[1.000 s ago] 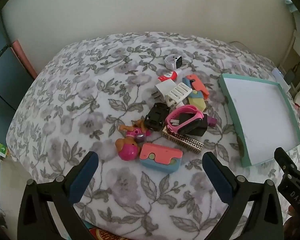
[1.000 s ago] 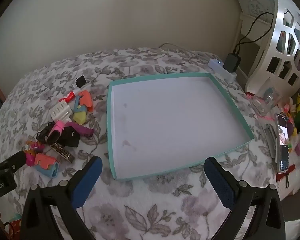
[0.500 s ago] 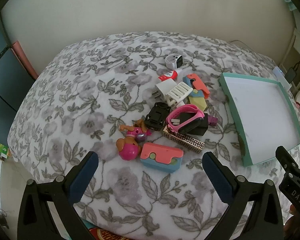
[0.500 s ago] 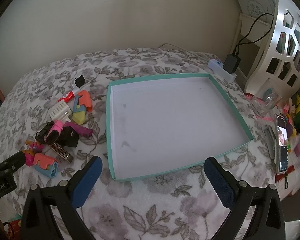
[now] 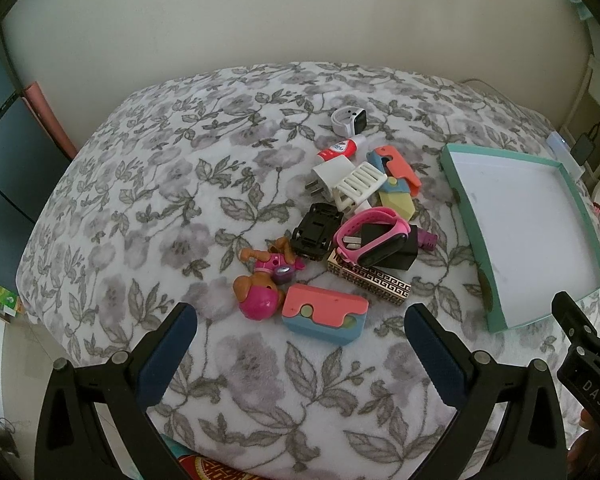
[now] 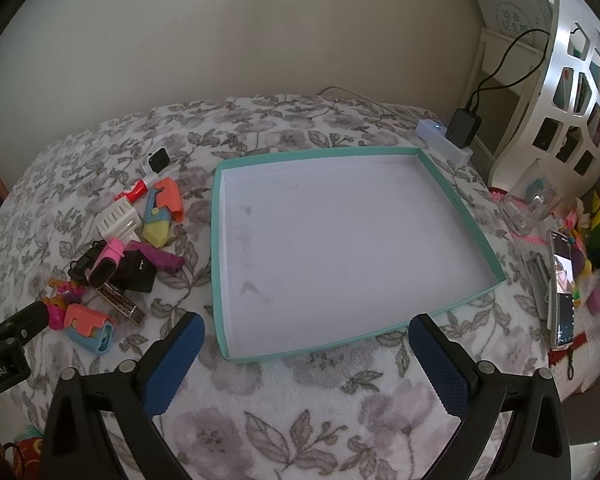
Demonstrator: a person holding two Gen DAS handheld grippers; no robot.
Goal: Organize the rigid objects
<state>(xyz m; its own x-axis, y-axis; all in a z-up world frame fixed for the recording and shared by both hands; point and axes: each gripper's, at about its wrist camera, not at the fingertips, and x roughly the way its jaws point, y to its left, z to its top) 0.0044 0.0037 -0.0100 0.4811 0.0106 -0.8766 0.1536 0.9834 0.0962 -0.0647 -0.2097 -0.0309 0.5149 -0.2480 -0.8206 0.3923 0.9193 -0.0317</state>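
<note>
A pile of small rigid objects lies on the floral bedspread: a pink-and-blue block (image 5: 325,314), a pink toy dog (image 5: 260,282), a patterned bar (image 5: 370,282), a pink band (image 5: 370,236) on a black charger, a black toy car (image 5: 314,232), white plug (image 5: 330,178), white watch (image 5: 348,119). The pile also shows in the right wrist view (image 6: 120,248). An empty teal-rimmed tray (image 6: 216,240) lies to its right, also in the left wrist view (image 5: 466,224). My left gripper (image 5: 300,354) is open, just short of the block. My right gripper (image 6: 306,360) is open before the tray's near rim.
A wall runs behind the bed. A white power strip with a black adapter (image 6: 456,132) sits beyond the tray. A phone (image 6: 562,288), a clear container (image 6: 534,204) and toys lie at the right edge. A white cut-out headboard (image 6: 576,88) stands at the far right.
Both grippers have drawn slightly back and up, so the pile and tray look a little smaller and farther. Both stay open; nothing has been touched.
</note>
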